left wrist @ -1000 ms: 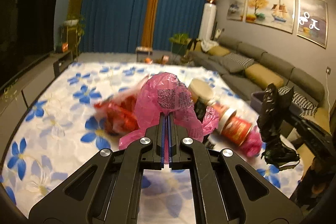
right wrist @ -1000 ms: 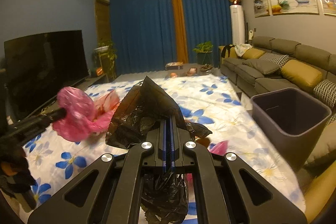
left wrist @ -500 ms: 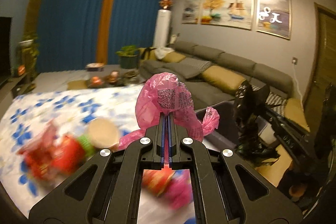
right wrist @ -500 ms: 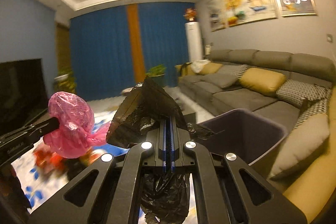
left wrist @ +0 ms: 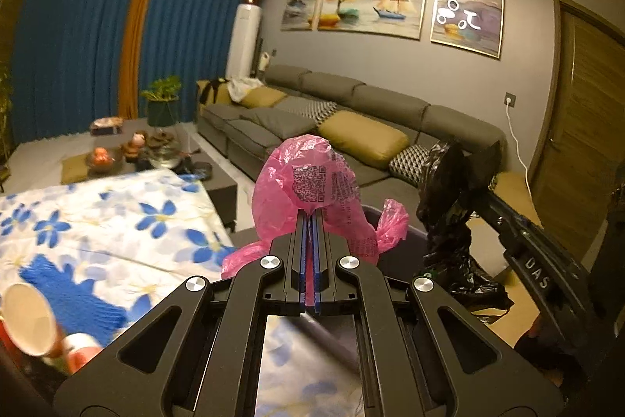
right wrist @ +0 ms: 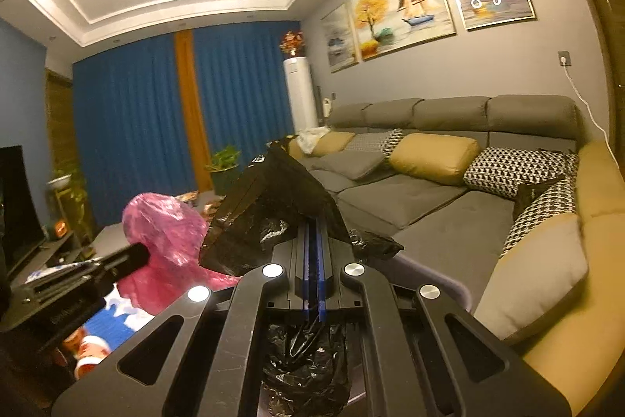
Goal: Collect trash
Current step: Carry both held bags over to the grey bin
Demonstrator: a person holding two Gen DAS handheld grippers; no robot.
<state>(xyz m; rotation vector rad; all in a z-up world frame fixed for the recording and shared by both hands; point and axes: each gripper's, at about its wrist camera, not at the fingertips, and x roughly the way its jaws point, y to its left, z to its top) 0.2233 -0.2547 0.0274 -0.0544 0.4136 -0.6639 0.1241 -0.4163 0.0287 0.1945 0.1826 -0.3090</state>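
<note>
My left gripper (left wrist: 310, 217) is shut on a crumpled pink plastic bag (left wrist: 308, 182) with a printed QR code, held in the air. The pink bag also shows in the right wrist view (right wrist: 164, 233), left of the right gripper. My right gripper (right wrist: 312, 225) is shut on a black plastic bag (right wrist: 273, 217) that also hangs below it. The black bag shows in the left wrist view (left wrist: 449, 206), to the right of the pink one. The dark rim of a grey bin (left wrist: 414, 233) sits just behind and below both bags, mostly hidden; its rim also shows in the right wrist view (right wrist: 441, 280).
A table with a blue-flower cloth (left wrist: 97, 221) lies to the left, with a paper cup (left wrist: 27, 323) and red packaging (right wrist: 90, 350) near its edge. A grey sofa with yellow cushions (left wrist: 363, 135) runs along the right wall. A low coffee table (left wrist: 129, 151) stands farther back.
Both grippers have swung right, away from the table and toward the sofa, each still holding its bag. The trash on the table has slid out of view to the left.
</note>
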